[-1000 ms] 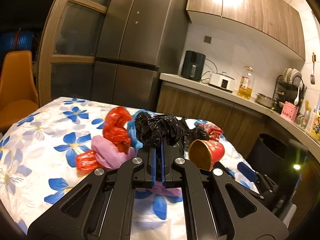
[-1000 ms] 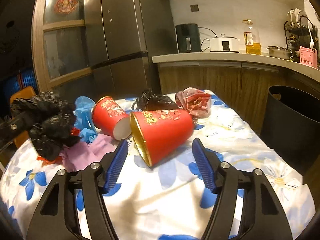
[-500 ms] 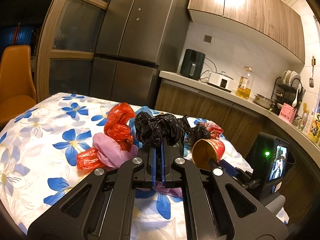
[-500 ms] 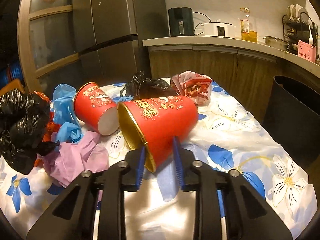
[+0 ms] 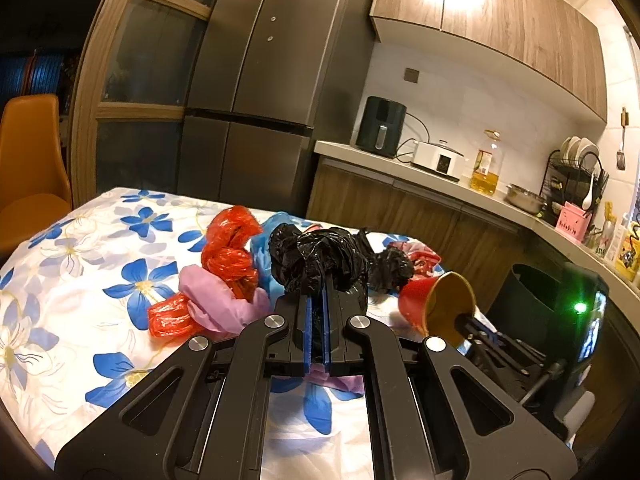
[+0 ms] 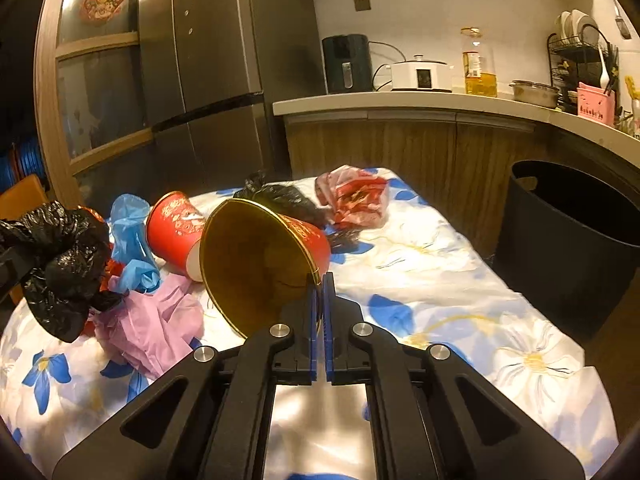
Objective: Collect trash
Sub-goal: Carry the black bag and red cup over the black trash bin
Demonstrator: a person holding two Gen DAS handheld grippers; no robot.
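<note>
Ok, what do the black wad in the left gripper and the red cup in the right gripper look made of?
Black wad: thin glossy plastic film, likely a bag; crinkled folds catch highlights. Red cup: probably coated paper, thin rolled rim, printed outside, shiny gold lining.

Bin right of table — cups left.

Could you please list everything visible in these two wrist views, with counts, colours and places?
black bag: 1, black, held in left gripper
held cup: 1, red, gold inside, rim in right gripper
second cup: 1, red, lying on table
other black bag: 1, far side of table
red bags: crumpled, table's left
blue bag: 1, beside second cup
pink bag: 1, near edge
snack wrapper: 1, red-white, far end
bin: 1, black, right of table
left gripper: shut
right gripper: shut
</note>
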